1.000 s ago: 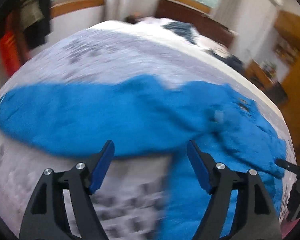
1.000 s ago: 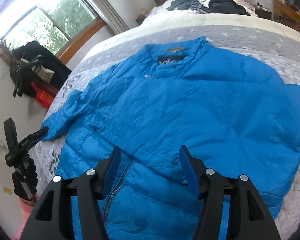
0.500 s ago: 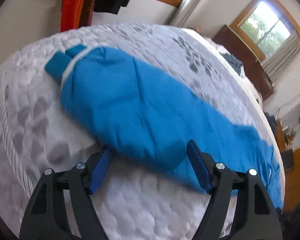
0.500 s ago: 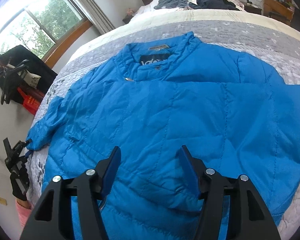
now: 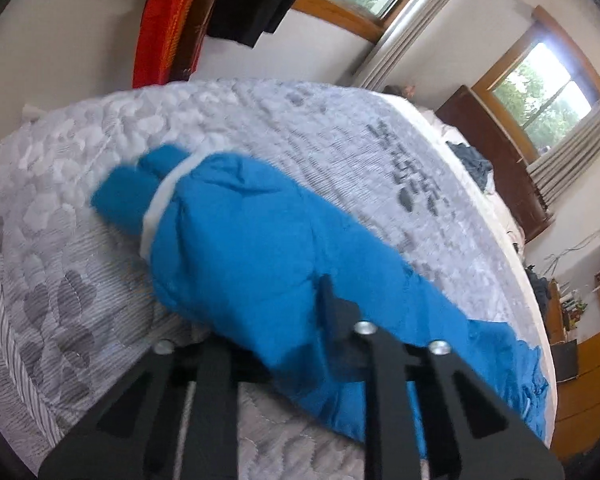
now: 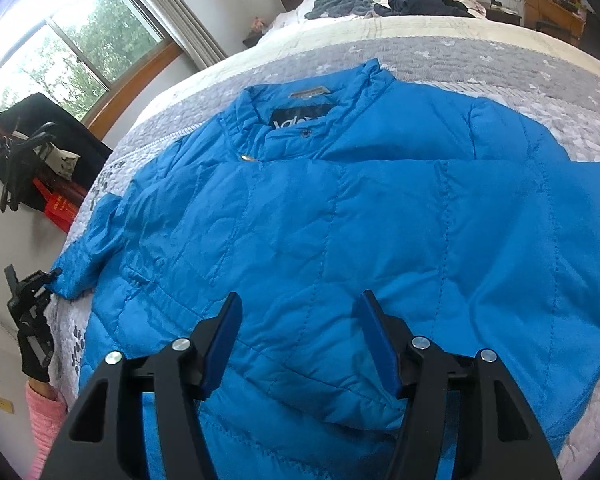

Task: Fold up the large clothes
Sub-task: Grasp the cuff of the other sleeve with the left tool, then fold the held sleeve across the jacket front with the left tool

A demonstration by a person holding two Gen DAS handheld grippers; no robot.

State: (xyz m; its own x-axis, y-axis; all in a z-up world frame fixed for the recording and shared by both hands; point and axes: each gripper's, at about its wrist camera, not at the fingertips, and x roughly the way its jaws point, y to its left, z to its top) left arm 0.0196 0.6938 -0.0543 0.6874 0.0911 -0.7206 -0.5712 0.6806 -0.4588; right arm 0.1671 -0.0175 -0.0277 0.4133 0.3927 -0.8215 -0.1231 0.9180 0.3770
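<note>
The blue padded jacket point(image 6: 340, 232) lay face up and spread flat across the grey quilted bedspread point(image 5: 340, 128), collar toward the headboard — a layout that suited folding one side at a time. The sleeve on the robot's right had already been laid across the chest, its edge forming a straight line below the collar.

The left gripper point(image 5: 284, 320) was clamped on the other sleeve point(image 5: 236, 240), a short way behind the cuff; blue fabric bulged between its fingers. The grip point probably gave control of the sleeve's free end for carrying it inward over the body. In the right wrist view this gripper point(image 6: 40, 284) sat at the sleeve end near the bed's edge.

The right gripper point(image 6: 300, 340) hovered over the lower front with its jaws set wide, holding nothing — likely in reserve.

A black neck label point(image 6: 298, 118) carried white lettering, partly hidden and not legible. A red bag point(image 5: 168, 24) by the wall bore yellow print, too blurred to read.
</note>
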